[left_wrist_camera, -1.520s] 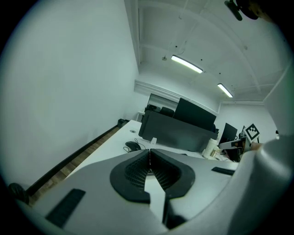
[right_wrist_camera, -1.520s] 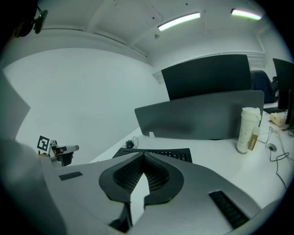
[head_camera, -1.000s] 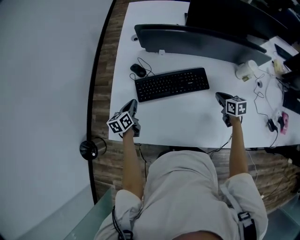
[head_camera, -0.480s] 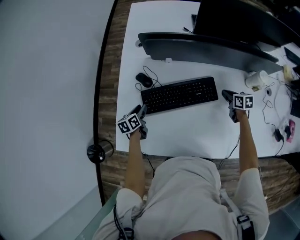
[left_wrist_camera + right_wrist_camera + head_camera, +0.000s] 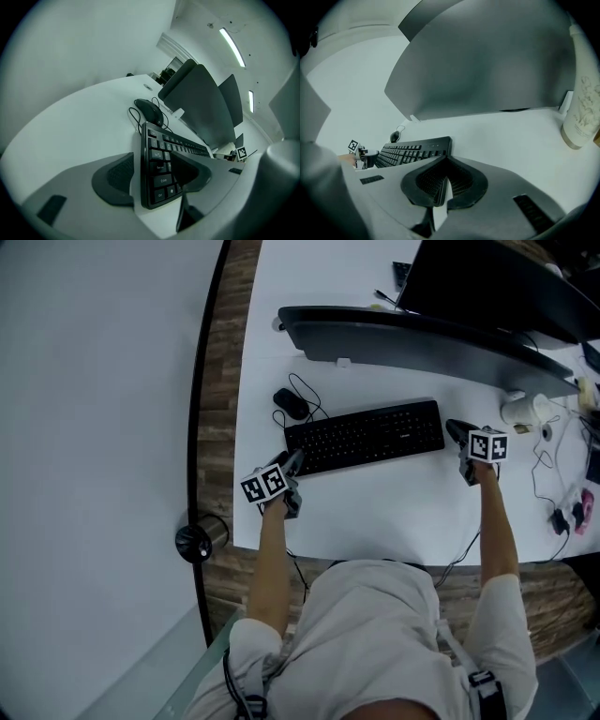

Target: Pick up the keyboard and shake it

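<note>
Left claw has dropped, jaws just opening astride the keyboard's end.

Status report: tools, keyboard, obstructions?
Left tool just opened, keyboard left end between jaws, ungripped. Right tool shut, empty, beside right end. Mouse clear.

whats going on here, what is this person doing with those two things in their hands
A person holds a gripper in each hand at a white desk and is setting up to lift the black keyboard. The left gripper is open: its jaws have just been opening, and the keyboard's left end sits between them, not yet clamped. The right gripper is shut and empty, close to the keyboard's right end. The keyboard lies flat on the desk.
</note>
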Demonstrator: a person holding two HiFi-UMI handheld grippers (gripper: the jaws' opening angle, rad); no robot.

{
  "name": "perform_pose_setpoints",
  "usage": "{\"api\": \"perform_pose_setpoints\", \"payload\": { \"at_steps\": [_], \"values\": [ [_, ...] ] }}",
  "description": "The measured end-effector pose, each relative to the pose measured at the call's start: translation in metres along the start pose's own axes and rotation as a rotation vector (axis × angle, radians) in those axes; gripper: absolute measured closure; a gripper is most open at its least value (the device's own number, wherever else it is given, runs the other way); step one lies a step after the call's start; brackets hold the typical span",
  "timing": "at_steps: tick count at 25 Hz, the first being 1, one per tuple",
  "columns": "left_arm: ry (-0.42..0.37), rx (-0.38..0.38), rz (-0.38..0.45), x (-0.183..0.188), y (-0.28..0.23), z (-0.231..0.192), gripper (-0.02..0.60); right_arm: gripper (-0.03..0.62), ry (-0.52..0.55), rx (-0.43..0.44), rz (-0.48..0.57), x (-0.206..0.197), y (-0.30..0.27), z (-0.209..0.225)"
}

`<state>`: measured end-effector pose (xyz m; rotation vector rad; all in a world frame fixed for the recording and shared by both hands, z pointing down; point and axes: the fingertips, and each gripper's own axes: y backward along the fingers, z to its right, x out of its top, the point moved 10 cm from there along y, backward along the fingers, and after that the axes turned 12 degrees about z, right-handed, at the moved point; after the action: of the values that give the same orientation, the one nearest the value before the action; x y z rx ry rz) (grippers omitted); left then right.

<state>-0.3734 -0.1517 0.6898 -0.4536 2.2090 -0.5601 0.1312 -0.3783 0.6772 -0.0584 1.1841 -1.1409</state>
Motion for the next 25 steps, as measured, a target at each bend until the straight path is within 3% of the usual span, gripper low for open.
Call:
{"api": "perform_pose_setpoints", "payload": {
  "at_steps": [4,9,15,19,25],
  "values": [
    [0.064,0.006,0.032,0.0,0.002,-0.002,0.328,0.554,-0.072,-0.005,0.09,-0.002,-0.012,-0.003],
    [0.123,0.01,0.07,0.0,0.0,-0.003,0.328,0.551,-0.094,-0.026,0.106,-0.009,-0.025,-0.01],
    [0.283,-0.042,0.152,-0.005,0.0,-0.005,0.331,0.549,-0.206,-0.04,0.232,-0.02,-0.021,-0.014],
    [0.359,-0.088,0.144,-0.004,0.0,-0.012,0.331,0.549,-0.176,-0.067,0.228,-0.021,-0.021,-0.015],
    [0.589,-0.241,0.067,-0.008,-0.001,-0.025,0.331,0.549,-0.069,-0.094,0.237,-0.013,-0.023,-0.02]
  ]
}}
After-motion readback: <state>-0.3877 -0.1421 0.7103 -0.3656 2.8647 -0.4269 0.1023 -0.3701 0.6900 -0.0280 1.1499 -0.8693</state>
